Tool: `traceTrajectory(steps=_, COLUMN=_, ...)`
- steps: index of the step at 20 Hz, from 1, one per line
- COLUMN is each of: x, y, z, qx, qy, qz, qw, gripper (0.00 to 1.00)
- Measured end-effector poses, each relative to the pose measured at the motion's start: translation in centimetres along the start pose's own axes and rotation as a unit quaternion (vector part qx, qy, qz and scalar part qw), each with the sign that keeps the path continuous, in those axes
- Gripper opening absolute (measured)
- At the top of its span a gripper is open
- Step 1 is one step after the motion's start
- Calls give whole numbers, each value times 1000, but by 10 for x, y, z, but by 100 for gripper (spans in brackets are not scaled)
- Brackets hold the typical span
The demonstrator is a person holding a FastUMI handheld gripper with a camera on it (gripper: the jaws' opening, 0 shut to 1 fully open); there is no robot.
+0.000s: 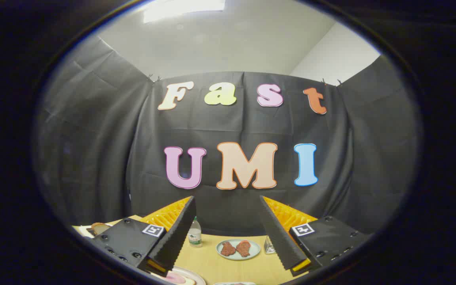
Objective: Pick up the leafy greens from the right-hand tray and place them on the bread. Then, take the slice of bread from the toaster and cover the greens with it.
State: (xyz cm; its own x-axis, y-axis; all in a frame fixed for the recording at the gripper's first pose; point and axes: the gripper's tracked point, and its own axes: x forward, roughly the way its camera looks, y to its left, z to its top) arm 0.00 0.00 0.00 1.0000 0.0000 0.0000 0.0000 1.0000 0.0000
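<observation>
Black cloth is backing a table [228, 269] where nothing looks done yet: bread [99, 227] is sitting far left, greens not discernible. Hand-held gripper [228, 247] is hovering wide and empty, a plate [238, 249] of meat and a bottle [194, 234] lying beyond.
</observation>
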Motion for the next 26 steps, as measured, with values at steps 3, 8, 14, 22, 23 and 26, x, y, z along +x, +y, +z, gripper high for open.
traceTrajectory(steps=3, x=1, y=-3, z=-2, qx=2, qy=2, qz=-1, qw=1000, gripper=100)
traceTrajectory(steps=8, x=3, y=-8, z=-5, qx=4, qy=3, qz=-4, qw=1000, gripper=100)
traceTrajectory(steps=14, x=4, y=-12, z=-5, qx=3, qy=0, qz=-4, qw=1000, gripper=100)
traceTrajectory(steps=22, x=5, y=-17, z=-7, qx=1, qy=-1, qz=2, qw=1000, gripper=100)
traceTrajectory(steps=23, x=5, y=-18, z=-8, qx=-1, qy=0, qz=4, qw=1000, gripper=100)
traceTrajectory(steps=26, x=6, y=-19, z=-13, qx=-6, qy=6, qz=16, qw=1000, gripper=100)
